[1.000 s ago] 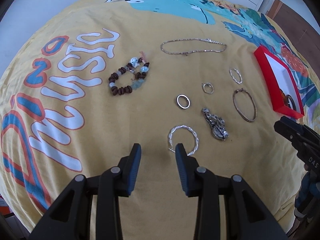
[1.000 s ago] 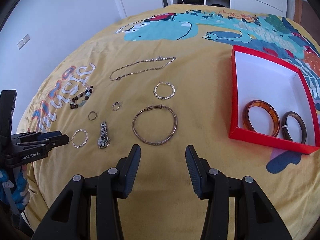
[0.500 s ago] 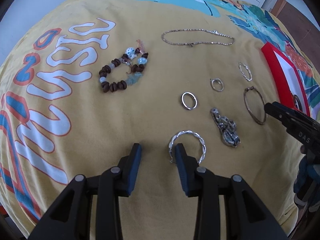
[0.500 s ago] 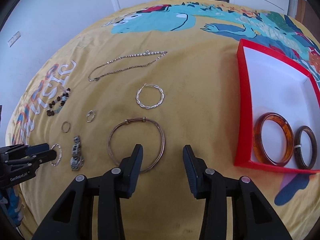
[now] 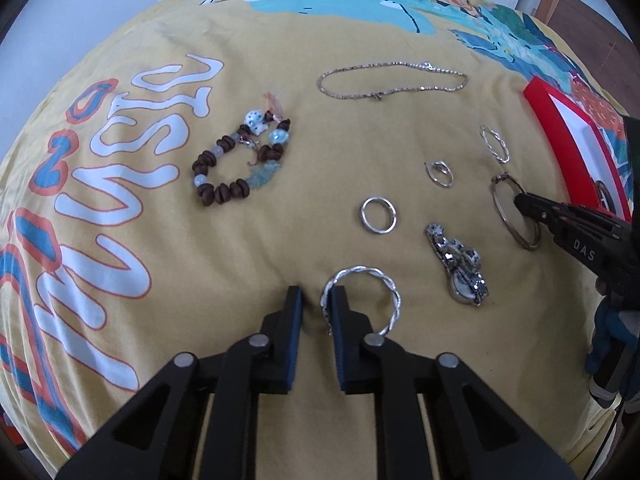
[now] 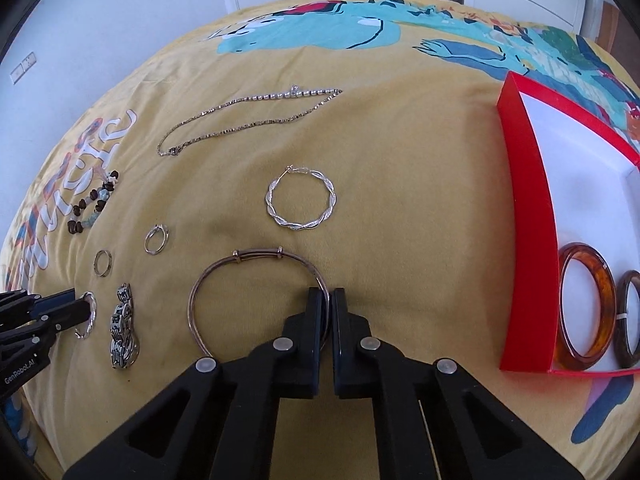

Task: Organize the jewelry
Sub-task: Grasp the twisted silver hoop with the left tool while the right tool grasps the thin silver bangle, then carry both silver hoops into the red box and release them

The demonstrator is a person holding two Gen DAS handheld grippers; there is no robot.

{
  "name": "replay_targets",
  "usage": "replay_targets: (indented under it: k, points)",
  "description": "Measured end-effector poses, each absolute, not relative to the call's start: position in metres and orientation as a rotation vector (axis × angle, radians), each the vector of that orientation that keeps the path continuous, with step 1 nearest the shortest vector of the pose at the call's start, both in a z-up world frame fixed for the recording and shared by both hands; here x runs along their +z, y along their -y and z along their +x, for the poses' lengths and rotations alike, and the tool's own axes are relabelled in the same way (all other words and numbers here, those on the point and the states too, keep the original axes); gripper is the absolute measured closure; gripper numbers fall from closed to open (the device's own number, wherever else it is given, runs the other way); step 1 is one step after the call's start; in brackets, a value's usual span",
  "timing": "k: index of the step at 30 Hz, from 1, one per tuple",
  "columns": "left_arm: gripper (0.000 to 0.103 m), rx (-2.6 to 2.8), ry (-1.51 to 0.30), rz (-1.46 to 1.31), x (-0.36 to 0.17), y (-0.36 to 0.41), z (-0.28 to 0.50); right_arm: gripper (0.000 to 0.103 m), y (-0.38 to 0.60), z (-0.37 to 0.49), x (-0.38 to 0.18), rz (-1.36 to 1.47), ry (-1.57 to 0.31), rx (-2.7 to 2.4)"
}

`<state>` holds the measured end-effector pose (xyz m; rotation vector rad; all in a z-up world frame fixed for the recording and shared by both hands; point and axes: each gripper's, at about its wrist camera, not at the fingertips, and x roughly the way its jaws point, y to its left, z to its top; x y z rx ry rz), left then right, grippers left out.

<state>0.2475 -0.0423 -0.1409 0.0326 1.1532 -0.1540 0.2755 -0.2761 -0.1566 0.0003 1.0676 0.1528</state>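
Right gripper (image 6: 328,300): pinched on thin metal bangle (image 6: 208,280), mid-bedspread (image 6: 400,160), likely for red box (image 6: 520,200) at right edge. Left gripper (image 5: 316,300): narrowly parted, straddling twisted silver hoop (image 5: 394,292) rim near front edge, not yet clamped.

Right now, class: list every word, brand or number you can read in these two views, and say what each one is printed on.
"DAS": on the right gripper, seen in the left wrist view; any further letters are out of view.
"GenRobot.AI": on the left gripper, seen in the right wrist view.
Large white lettering on the yellow bedspread: upside down and cut off, not readable for certain.
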Motion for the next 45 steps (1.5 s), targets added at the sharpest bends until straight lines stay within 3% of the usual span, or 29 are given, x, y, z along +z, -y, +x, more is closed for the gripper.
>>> replay_targets:
  k: [7, 45]
  points:
    - [0.099, -0.15, -1.138, -0.013, -0.131, 0.033, 0.24, 0.099, 0.277, 0.258, -0.145, -0.006, -1.052, 0.134]
    - [0.1, -0.186, -0.953, 0.011, -0.024, 0.02, 0.116, 0.1, 0.268, 0.094, -0.001, -0.075, -0.839, 0.091]
